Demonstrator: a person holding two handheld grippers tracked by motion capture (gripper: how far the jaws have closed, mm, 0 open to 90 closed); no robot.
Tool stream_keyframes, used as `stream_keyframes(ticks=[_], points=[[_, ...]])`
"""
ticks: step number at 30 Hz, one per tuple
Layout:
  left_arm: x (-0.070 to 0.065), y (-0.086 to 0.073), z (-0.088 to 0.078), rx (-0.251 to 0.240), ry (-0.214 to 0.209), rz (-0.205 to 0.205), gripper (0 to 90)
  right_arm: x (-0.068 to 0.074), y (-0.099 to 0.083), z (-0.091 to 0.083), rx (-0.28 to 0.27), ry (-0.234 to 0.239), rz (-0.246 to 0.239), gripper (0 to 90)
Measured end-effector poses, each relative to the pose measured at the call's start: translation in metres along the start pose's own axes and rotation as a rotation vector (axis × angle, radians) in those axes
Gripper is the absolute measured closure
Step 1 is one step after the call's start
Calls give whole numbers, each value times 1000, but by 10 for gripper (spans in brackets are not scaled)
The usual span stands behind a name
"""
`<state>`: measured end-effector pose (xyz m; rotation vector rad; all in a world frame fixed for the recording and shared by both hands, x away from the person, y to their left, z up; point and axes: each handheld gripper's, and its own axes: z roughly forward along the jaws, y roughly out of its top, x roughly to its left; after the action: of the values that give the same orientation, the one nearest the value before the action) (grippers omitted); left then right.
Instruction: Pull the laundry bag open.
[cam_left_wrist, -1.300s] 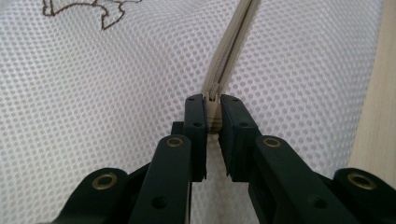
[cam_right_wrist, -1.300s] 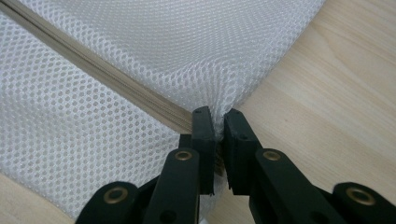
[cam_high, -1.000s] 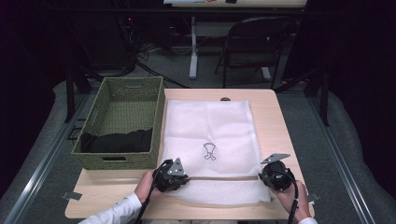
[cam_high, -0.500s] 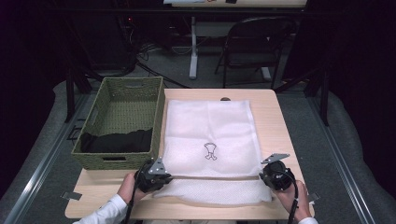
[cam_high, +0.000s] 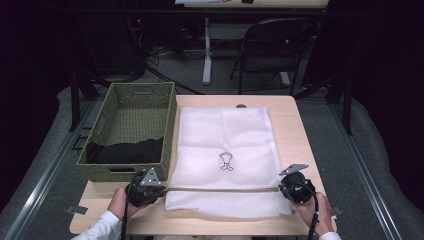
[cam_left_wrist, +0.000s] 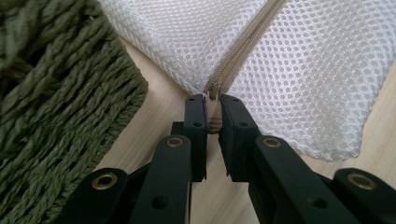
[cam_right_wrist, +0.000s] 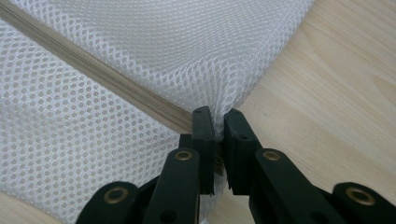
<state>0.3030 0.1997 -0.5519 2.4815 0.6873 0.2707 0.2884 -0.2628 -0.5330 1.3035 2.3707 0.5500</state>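
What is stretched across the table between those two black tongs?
In the high view, a beige zipper line runs along the white mesh laundry bag from the left tongs to the right tongs; each pinches one end of it.

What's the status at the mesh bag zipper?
Left gripper shut on zipper pull at bag's left end. Right gripper shut on mesh at right end. Zipper taut between them. Basket close beside left gripper, not touching.

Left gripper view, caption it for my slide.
Hand-held gripper pinching the zipper pull of a white mesh bag.
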Motion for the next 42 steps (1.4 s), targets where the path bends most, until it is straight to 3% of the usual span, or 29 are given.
stream_keyframes(ticks=[3, 10, 19, 28, 35, 36, 42], points=[[2, 1, -2, -1, -18, -4, 812, -1, -2, 0, 5, 19, 10, 847], [2, 8, -6, -29, -3, -1, 804, -1, -1, 4, 16, 49, 28, 846], [-2, 17, -3, -49, -11, 29, 803, -3, -4, 4, 17, 54, 38, 845], [-10, 29, 14, -8, -14, 56, 792, -4, -5, 6, 18, 63, 55, 843], [-10, 29, 14, -8, -14, 56, 792, -4, -5, 6, 19, 58, 55, 835], [-10, 30, 28, 47, 12, 80, 792, -4, -5, 6, 19, 58, 55, 835], [-8, 31, 28, 47, 43, 66, 767, -5, 0, 13, 33, 54, 46, 820]])
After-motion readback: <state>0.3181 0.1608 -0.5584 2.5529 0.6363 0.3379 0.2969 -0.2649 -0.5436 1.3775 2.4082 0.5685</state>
